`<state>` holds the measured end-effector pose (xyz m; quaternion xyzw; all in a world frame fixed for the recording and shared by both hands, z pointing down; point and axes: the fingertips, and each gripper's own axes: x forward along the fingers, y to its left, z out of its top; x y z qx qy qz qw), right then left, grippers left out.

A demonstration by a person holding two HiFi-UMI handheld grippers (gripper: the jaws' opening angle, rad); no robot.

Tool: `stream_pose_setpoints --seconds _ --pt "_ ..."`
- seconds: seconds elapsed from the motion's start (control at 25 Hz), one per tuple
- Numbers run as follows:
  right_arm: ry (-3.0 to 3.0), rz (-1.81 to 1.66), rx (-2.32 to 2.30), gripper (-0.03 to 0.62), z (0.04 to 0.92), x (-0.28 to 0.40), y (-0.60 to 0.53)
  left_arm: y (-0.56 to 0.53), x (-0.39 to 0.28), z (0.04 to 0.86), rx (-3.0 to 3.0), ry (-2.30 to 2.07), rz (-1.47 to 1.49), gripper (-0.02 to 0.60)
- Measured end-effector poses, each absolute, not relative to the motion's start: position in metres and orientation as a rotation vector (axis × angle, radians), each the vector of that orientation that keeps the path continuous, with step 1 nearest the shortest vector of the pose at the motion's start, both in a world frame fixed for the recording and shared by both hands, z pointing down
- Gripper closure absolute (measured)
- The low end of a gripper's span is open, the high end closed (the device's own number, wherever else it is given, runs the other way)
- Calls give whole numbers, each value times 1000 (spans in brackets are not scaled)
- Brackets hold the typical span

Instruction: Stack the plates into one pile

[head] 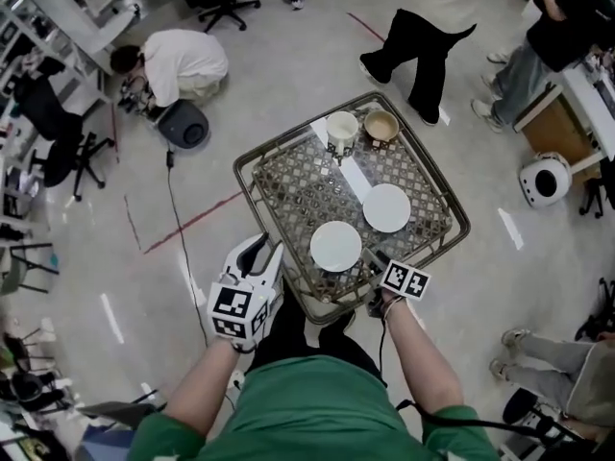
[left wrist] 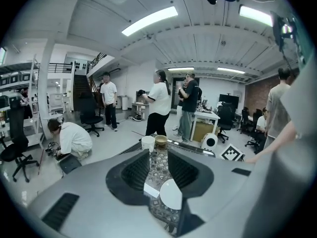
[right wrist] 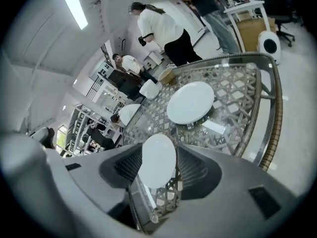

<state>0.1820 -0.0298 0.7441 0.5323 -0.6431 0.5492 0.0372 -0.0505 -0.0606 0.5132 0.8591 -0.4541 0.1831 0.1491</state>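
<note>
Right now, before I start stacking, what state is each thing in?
Near plate: flat on the table, nothing on it.
Far plate: flat, apart from the near plate.
White cup: upright at the far edge.
Brown bowl: upright beside the white cup.
Left gripper: open, empty, off the table's left side.
Right gripper: open, at the near edge, lined up on the near plate.

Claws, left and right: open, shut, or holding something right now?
Left claw: open, empty.
Right claw: open, holding nothing; the nearer white plate lies ahead of it, not gripped.
</note>
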Motion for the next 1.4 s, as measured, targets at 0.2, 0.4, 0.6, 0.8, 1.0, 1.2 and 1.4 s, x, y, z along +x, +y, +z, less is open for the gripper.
stream_pose_setpoints --seconds 0.2,0.4,0.6,0.8,1.0,1.2,1.4 --pt "-1976 1766 1522 365 769 159 -18 -44 -74 522 2420 -1365 545 456" --pt "-1918 1842 1503 367 785 148 -5 -39 -86 538 2385 -1326 577 456" --pt "-1844 1867 1509 367 802 137 -1 -52 -98 543 2387 -1284 564 456" --pt "-1816 1886 1562 390 811 129 -9 -64 -113 549 2382 -1266 567 456" --pt "-1799 1901 1592 435 816 125 -18 -73 -116 553 2393 -1233 577 456" --pt "-1883 1843 1569 539 808 122 -21 -78 -113 548 2427 -1201 578 456" --pt "-2004 1789 1601 562 771 119 -31 -88 -111 537 2470 -1182 552 456"
